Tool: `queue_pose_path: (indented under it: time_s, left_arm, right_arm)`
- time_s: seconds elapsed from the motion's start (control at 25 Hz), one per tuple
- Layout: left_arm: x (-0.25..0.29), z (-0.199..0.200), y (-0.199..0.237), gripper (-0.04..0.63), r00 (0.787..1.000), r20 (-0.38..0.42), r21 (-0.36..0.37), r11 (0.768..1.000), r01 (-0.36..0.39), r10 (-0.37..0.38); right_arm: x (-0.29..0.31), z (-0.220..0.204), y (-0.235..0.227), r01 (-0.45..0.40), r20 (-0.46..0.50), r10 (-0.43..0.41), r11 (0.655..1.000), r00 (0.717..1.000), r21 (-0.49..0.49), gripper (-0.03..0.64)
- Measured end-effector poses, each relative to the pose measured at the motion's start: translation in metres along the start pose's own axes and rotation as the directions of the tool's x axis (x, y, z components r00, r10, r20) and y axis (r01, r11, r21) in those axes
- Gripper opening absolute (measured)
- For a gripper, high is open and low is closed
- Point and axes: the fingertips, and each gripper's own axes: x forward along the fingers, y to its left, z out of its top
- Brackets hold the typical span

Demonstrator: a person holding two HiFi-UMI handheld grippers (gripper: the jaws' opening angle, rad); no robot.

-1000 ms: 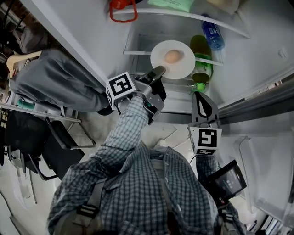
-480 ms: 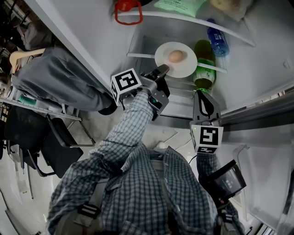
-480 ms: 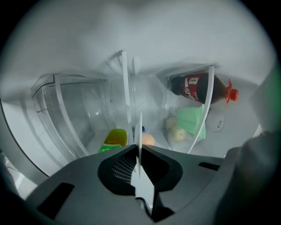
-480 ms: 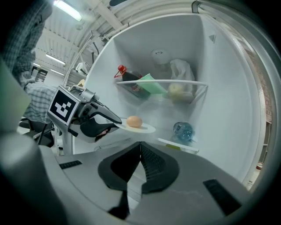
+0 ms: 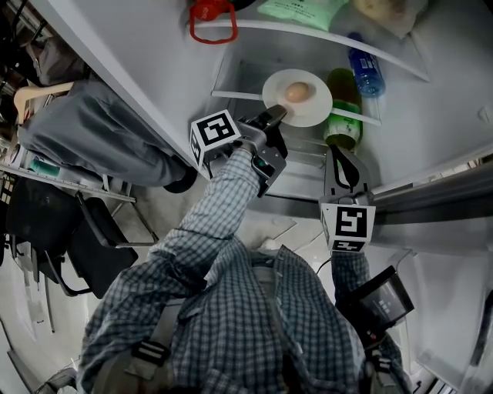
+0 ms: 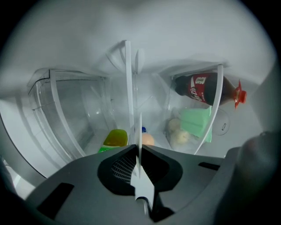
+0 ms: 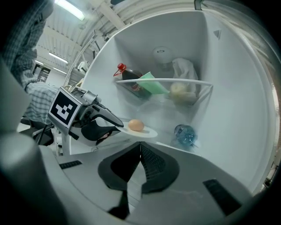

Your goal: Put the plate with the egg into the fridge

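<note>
A white plate [image 5: 297, 106] with a brown egg [image 5: 297, 91] on it is held level inside the open fridge, just left of a green bottle [image 5: 340, 108]. My left gripper [image 5: 275, 117] is shut on the plate's near rim. In the left gripper view the plate [image 6: 139, 145] shows edge-on between the jaws, with the egg [image 6: 148, 139] behind it. The right gripper view shows the plate [image 7: 141, 131], the egg [image 7: 136, 125] and the left gripper [image 7: 115, 122] from the side. My right gripper [image 5: 340, 156] hangs below the green bottle, shut on nothing.
The fridge's glass shelf [image 5: 231, 95] lies beside the plate. A blue water bottle [image 5: 364, 68] lies right of the green one. On the shelf above are a cola bottle [image 6: 204, 88] with a red cap [image 5: 209, 18] and a green packet [image 5: 296, 9]. The fridge door [image 5: 115, 69] stands at the left.
My left gripper has carried the plate and egg a little deeper into the fridge, toward the green bottle. The right gripper has barely shifted.
</note>
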Motion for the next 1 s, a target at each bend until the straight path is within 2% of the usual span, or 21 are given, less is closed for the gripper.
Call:
queue_pose_path:
  time_s: [0.28,0.48,0.68,0.76,0.88,1.0]
  left_arm:
    - [0.01,0.005,-0.001,0.018,1.0,0.009,-0.012,1.0,0.009,-0.009]
    - [0.016,0.007,-0.002,0.018,1.0,0.009,-0.028,0.999,0.021,-0.021]
    - [0.017,0.009,-0.001,0.019,0.999,0.02,-0.054,0.998,0.038,-0.037]
    - [0.018,0.009,0.0,0.019,0.999,0.023,-0.06,0.997,0.042,-0.04]
    - [0.019,0.009,-0.001,0.02,0.999,0.03,-0.056,0.998,0.041,-0.039]
    - [0.02,0.009,-0.001,0.019,0.999,0.032,-0.055,0.998,0.041,-0.04]
  right_arm:
    - [0.01,0.009,-0.004,0.003,0.006,-0.003,0.999,1.0,-0.043,0.006]
    - [0.02,0.009,-0.005,0.002,-0.034,-0.009,0.983,0.999,-0.186,0.006]
    - [0.031,0.016,-0.005,0.03,-0.016,-0.036,0.958,0.999,-0.284,0.008]
    - [0.035,0.019,-0.004,0.041,-0.009,-0.048,0.927,0.999,-0.373,0.008]
    - [0.043,0.021,0.004,0.031,-0.012,-0.045,0.842,0.999,-0.539,0.008]
    - [0.051,0.021,0.014,0.0,-0.026,-0.022,0.762,0.999,-0.648,0.021]
